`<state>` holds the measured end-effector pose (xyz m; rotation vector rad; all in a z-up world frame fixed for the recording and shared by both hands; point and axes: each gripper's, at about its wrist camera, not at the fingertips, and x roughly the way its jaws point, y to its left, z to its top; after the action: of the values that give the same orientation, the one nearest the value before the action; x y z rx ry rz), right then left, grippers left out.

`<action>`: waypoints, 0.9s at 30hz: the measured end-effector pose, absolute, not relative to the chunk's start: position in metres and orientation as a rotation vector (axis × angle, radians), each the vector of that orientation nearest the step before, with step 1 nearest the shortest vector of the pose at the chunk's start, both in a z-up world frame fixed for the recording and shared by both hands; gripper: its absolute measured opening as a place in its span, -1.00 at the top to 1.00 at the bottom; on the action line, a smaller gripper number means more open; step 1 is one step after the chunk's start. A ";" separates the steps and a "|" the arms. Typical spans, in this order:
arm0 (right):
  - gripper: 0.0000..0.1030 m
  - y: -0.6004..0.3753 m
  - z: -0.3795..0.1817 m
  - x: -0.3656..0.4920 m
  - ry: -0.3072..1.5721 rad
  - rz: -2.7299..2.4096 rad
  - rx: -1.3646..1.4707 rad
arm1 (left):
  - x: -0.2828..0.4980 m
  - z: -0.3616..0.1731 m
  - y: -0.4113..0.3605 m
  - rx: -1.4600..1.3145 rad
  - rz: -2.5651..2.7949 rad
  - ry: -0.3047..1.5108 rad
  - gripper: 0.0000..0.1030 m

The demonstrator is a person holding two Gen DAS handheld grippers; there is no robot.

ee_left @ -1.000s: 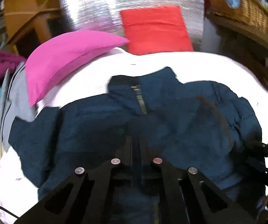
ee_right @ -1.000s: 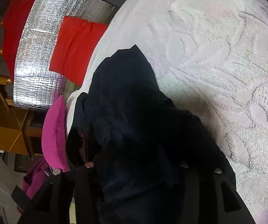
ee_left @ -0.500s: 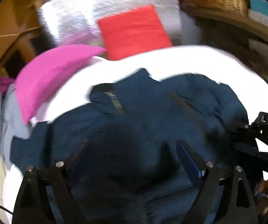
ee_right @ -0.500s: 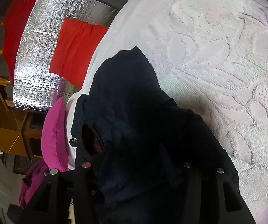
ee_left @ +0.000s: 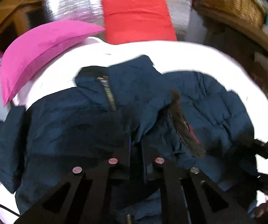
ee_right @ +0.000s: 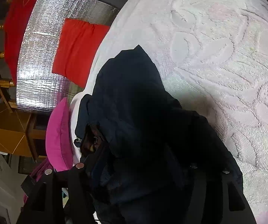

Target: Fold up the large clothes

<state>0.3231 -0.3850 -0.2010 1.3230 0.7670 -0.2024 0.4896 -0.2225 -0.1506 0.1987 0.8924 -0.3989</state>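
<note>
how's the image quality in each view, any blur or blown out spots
Left wrist view: motion-smeared toward the edges, white bedspread blown out, silver foil sheet streaked with glare. Right wrist view: sharp bedspread texture, but the navy jacket is nearly black in shadow.

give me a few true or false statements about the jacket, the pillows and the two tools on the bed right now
1. The jacket is navy blue with a metal zipper at the collar. True.
2. The left tool is wide open above the jacket. False: its fingers are nearly together, pinching jacket fabric.
3. A pink pillow lies on the white bedspread left of the jacket's collar. True.
4. The red pillow lies on top of the jacket. False: it sits beyond the bed against a silver foil sheet.
5. The right tool has jacket fabric bunched between its spread fingers. True.
</note>
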 end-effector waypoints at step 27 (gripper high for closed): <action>-0.39 -0.352 -0.176 0.345 0.890 -0.271 0.950 | 0.454 -0.160 0.000 -0.397 -0.198 1.001 0.07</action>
<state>0.3447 -0.3517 -0.1761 0.9501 0.8899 -0.2713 0.4539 0.0004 -0.1600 -0.3969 1.0013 -0.1982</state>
